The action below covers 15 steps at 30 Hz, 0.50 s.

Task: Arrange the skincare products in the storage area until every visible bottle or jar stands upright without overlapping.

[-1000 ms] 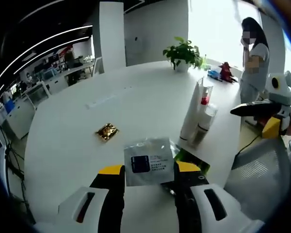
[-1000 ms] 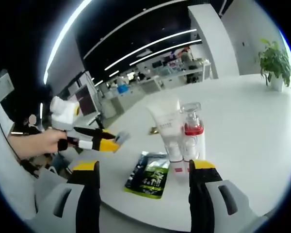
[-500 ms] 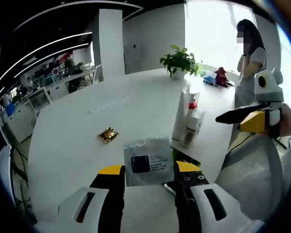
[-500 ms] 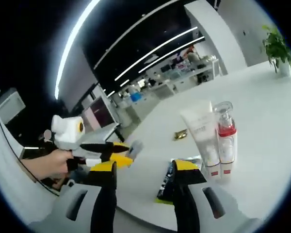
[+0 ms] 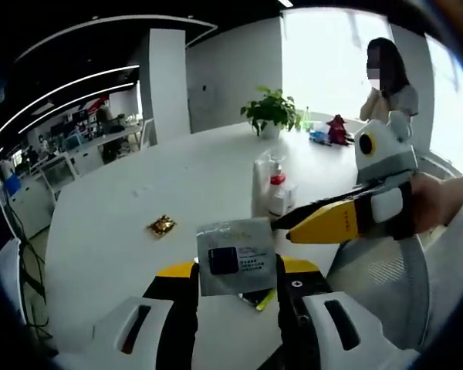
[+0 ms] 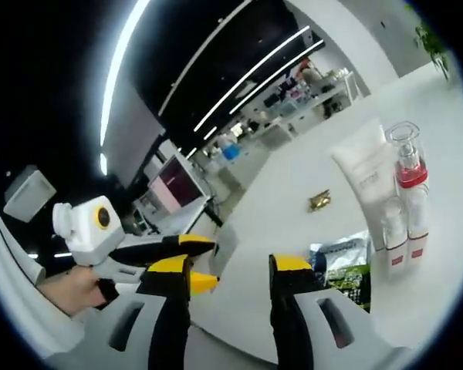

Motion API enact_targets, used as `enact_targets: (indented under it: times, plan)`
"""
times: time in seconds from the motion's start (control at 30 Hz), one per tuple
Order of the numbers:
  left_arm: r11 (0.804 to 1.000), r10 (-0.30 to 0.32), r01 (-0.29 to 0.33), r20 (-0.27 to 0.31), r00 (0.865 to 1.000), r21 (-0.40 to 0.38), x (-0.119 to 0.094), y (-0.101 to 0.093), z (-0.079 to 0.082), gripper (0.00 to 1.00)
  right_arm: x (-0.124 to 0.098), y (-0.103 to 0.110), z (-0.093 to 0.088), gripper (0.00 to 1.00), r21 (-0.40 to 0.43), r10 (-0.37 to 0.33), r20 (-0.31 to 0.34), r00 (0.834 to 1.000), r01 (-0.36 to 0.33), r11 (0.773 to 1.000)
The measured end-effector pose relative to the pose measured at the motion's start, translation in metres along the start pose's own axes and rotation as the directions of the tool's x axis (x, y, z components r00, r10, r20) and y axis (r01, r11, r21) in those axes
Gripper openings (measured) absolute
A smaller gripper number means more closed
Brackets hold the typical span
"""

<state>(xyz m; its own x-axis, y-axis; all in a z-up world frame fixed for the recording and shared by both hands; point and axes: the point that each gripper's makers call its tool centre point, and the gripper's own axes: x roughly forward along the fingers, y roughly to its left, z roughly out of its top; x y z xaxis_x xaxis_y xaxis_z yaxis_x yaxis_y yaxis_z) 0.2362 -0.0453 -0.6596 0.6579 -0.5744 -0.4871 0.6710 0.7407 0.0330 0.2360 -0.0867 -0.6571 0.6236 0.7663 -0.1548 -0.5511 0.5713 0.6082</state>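
White round worktop (image 5: 139,208), open office: left gripper (image 5: 236,271) is clamping its fingers on a sachet (image 5: 236,257), lifting it clear. Tube (image 6: 369,171) and bottles (image 6: 408,193) are standing upright, grouped. Right gripper (image 6: 230,266) is approaching, fingers apart, empty.

White tube (image 6: 368,179): upright on its cap, on the white table. Clear pump bottle (image 6: 410,193), red collar: upright, touching the tube's side. Green-and-black sachet (image 6: 344,267): flat, just beside them. Grey sachet (image 5: 237,256), dark label: held upright above the table. Small gold packet (image 5: 162,225): flat, well apart.
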Motion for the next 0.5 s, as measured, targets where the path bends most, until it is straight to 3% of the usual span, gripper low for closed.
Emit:
enact_targets:
  times: [0.2, 0.37, 0.5]
  plan:
    - [0.995, -0.011, 0.01, 0.016, 1.0, 0.097, -0.006, -0.013, 0.01, 0.37, -0.001, 0.003, 0.001, 0.28, 0.109, 0.012, 0.037, 0.999, -0.016, 0.994]
    - [0.99, -0.031, 0.028, 0.023, 0.999, 0.136, -0.006, -0.021, 0.011, 0.37, -0.003, 0.003, -0.003, 0.19, 0.134, 0.018, 0.033, 0.999, -0.022, 0.991]
    - [0.99, -0.04, 0.035, 0.027, 0.999, 0.138, -0.006, -0.024, 0.012, 0.37, -0.005, 0.007, 0.0, 0.06, 0.152, 0.038, 0.052, 0.998, -0.046, 0.987]
